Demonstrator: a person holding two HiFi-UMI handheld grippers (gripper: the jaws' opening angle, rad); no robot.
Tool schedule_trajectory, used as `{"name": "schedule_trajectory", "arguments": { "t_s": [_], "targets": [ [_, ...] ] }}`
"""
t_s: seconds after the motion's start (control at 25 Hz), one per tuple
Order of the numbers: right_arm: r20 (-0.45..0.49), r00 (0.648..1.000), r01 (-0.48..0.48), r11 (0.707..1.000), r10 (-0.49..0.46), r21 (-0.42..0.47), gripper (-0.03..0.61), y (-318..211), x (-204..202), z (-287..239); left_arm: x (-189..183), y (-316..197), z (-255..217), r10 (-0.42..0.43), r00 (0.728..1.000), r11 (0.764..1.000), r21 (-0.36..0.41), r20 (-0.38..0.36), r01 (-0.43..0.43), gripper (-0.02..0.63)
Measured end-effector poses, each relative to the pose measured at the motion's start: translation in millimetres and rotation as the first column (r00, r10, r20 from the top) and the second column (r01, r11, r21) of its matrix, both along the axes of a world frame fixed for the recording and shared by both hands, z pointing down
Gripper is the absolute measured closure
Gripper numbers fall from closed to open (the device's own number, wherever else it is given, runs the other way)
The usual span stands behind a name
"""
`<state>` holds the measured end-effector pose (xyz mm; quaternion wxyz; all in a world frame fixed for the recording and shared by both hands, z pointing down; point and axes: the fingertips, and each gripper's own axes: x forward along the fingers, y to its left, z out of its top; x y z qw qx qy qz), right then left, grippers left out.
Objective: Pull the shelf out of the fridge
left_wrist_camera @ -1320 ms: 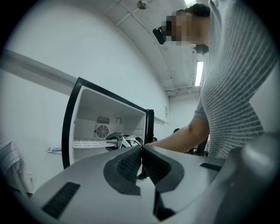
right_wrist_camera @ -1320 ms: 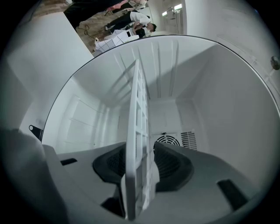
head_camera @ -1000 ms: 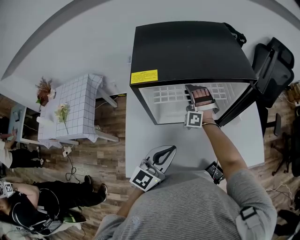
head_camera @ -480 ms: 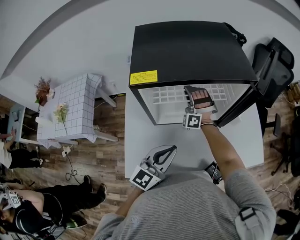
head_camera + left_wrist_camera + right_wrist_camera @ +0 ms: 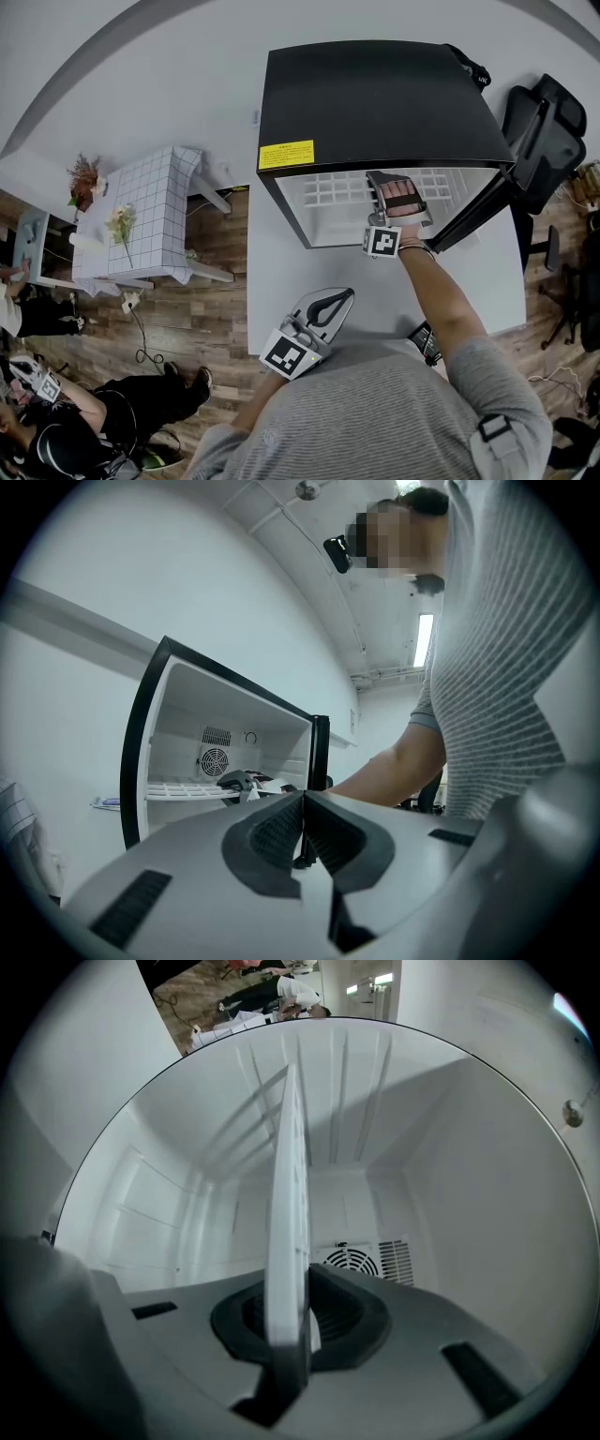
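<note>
Okay, grasp is on. My right hand-held gripper (image 5: pixel 382 180) reaches into the fridge (image 5: pixel 375 94). Its jaws have just been closing and now pinch the front edge of the shelf (image 5: pixel 328 192) between the ribbed pads (image 5: pixel 333 1312). The pull isn't started, as far as I can judge: the shelf looks to sit fully inside the cavity, across its width. Left to do: draw it straight toward me, out past the opening.

My left hand-held gripper (image 5: pixel 330 305) hangs near my body over the white bench (image 5: pixel 281 281), jaws pressed together, nothing in them.

Materials:
- **Shelf:** thin, flat white grid that looks rigid. Plastic or coated wire, can't tell. Edge-on in the right gripper view it reads as a slim slab.
- **Fridge casing:** black, smooth, slightly glossy, with a yellow sticker (image 5: pixel 287 154) at the near left of the top.
- **Liner:** white moulded plastic with ridges on the walls and a round fan grille (image 5: pixel 352 1258) on the far wall.
- **Door:** the door (image 5: pixel 473 217) stands open at right.
</note>
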<state>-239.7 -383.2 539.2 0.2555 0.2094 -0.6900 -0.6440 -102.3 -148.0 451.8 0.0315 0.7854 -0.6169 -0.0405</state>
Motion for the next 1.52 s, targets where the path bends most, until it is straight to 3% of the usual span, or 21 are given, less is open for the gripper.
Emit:
{"name": "schedule_trajectory", "arguments": {
  "t_s": [0.2,1.52],
  "targets": [
    [0.017,1.0,0.017,0.998,-0.016,-0.059,0.543,7.8,0.4,-0.1,3.7,-0.3,-3.2,0.011,1.0,1.0,0.012,0.005,-0.011,0.603],
    [-0.032,0.998,-0.047,0.998,0.045,-0.036,0.543,27.7,25.8,2.6,10.8,15.6,-17.1,0.017,0.999,0.998,0.066,0.048,-0.02,0.603]
  ]
}}
